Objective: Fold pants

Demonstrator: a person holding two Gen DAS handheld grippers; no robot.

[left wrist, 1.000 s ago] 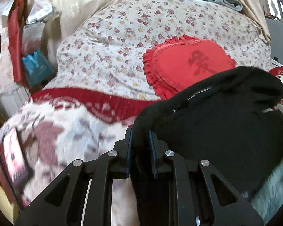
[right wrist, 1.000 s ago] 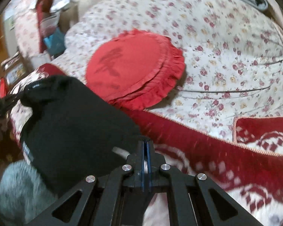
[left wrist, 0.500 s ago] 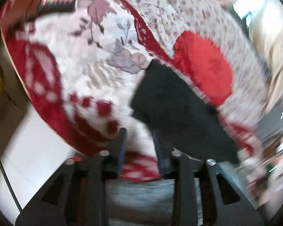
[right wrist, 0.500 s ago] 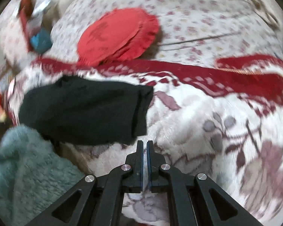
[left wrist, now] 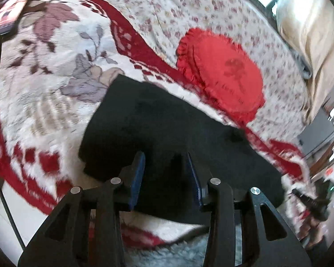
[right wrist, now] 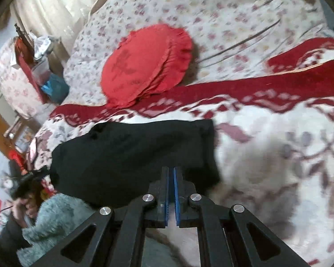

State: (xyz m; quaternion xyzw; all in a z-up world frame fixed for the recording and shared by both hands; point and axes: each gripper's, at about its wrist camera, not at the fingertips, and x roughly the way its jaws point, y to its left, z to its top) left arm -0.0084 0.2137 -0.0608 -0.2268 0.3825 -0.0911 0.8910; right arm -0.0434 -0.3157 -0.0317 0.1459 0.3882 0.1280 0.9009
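Observation:
The black pants [left wrist: 167,129] lie folded into a flat block on the white-and-red flowered blanket [left wrist: 44,84]. They also show in the right wrist view [right wrist: 133,153]. My left gripper [left wrist: 165,158] is open and empty, its blue-padded jaws apart just above the pants' near edge. My right gripper [right wrist: 171,171] is shut with nothing between its pads, at the near right part of the pants.
A red round ruffled cushion [left wrist: 222,82] lies beyond the pants on a floral quilt [left wrist: 167,4]; it also shows in the right wrist view [right wrist: 144,64]. A phone [left wrist: 9,14] lies at the blanket's far left. A fuzzy grey-blue sleeve [right wrist: 53,220] is at the near left.
My left gripper let go of the pants and opened. The pants dropped flat onto the blanket, and both grippers pulled back toward the near edge.

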